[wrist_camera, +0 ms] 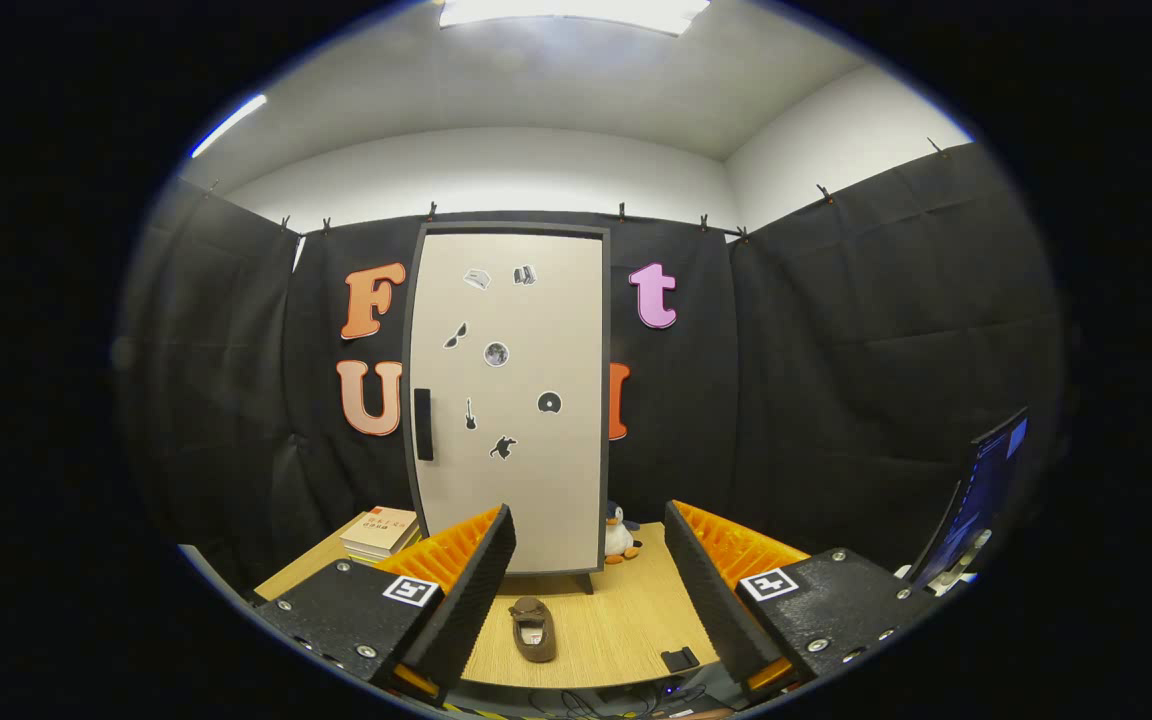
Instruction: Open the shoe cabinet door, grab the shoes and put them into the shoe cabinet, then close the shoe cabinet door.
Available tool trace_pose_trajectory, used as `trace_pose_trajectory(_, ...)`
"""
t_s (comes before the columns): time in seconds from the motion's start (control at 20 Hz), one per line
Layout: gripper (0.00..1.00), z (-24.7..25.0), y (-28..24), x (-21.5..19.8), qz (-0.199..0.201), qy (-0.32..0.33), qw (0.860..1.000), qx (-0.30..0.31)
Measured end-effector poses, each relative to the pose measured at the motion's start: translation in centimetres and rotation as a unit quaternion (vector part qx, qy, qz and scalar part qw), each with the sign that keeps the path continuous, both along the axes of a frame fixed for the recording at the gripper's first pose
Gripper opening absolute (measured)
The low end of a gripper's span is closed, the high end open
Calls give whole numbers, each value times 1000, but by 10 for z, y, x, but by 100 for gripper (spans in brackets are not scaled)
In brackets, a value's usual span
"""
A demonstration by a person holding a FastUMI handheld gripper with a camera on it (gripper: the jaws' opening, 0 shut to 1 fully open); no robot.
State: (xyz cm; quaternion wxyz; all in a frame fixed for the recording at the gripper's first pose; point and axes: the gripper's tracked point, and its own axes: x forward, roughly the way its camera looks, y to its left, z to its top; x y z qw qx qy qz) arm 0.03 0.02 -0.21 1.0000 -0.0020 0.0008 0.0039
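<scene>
The tall beige shoe cabinet (pixel 511 400) stands upright at the back of the wooden table (pixel 626 620), its door shut, with a dark handle (pixel 423 424) on its left edge and several small stickers on the front. A brown shoe (pixel 533 628) lies on the table in front of the cabinet, between my fingers and a little ahead of them. My gripper (pixel 591 560) is open, held back from the table with nothing between its fingers.
A stack of books (pixel 381 532) lies left of the cabinet. A small penguin toy (pixel 620 535) sits at the cabinet's right foot. A small black object (pixel 680 659) rests near the table's front edge. A monitor (pixel 981 495) stands far right.
</scene>
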Motion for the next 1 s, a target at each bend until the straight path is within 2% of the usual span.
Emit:
trace_pose_trajectory(0.55,94,-5,30,19,29,0,1000,-1)
trace_pose_trajectory(0.75,94,-12,65,49,50,9,999,-10)
trace_pose_trajectory(1.0,92,-23,119,107,61,18,998,-11)
